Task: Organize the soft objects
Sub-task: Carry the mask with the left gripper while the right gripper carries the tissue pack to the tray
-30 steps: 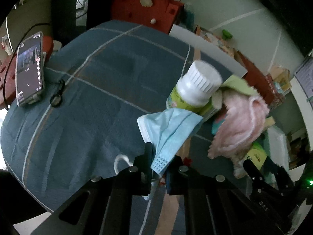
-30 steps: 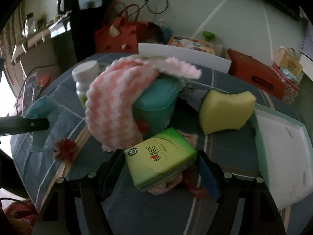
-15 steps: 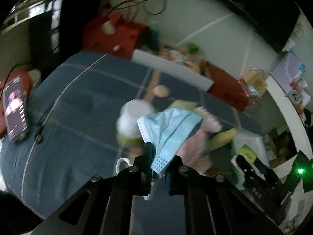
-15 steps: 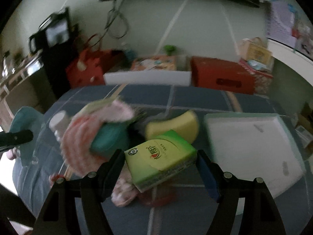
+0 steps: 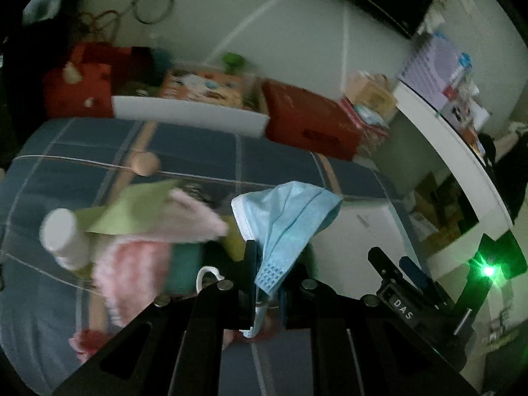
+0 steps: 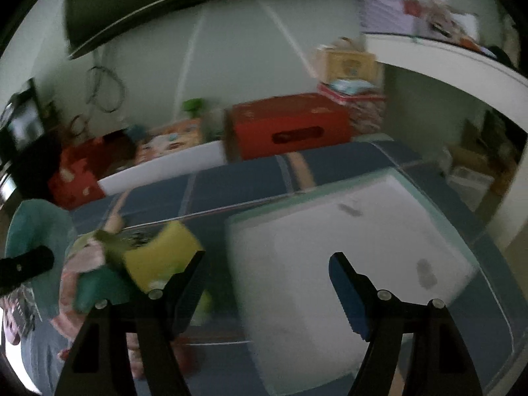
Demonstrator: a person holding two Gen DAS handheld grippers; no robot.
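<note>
- The left claw (image 5: 269,265) is clenched on a light blue face mask (image 5: 287,217). It pinches the mask by its lower edge, so the mask stands up above the fingers, off the table (image 5: 184,151) and not yet put down anywhere.
- The right claw (image 6: 267,259) is released. Its jaws stand wide apart with nothing visible between them, over the near edge of a white tray (image 6: 363,247) with a pale green rim.
- The tray looks bare apart from a couple of grey smudges, so I judge the sorting to be at an early stage, with no soft thing visibly placed in it.
- Left to sort, heaped together on the blue checked cloth:
  - a yellow sponge (image 6: 158,257)
  - a pink-and-white fluffy cloth (image 5: 132,264)
  - a pale green sheet (image 5: 138,204) lying over the heap
- A white-capped bottle (image 5: 62,234) and a teal container (image 5: 184,264) sit in the same heap. Both look hard, so they probably stay out.
- The mask is likely headed for the tray, which lies just beyond it in the left wrist view.
- The only writing I can read is "DAS", in white on the right claw's body (image 5: 402,308). The print on the red box (image 6: 287,125) behind the table and on the bottle's label is too blurred to read.
</note>
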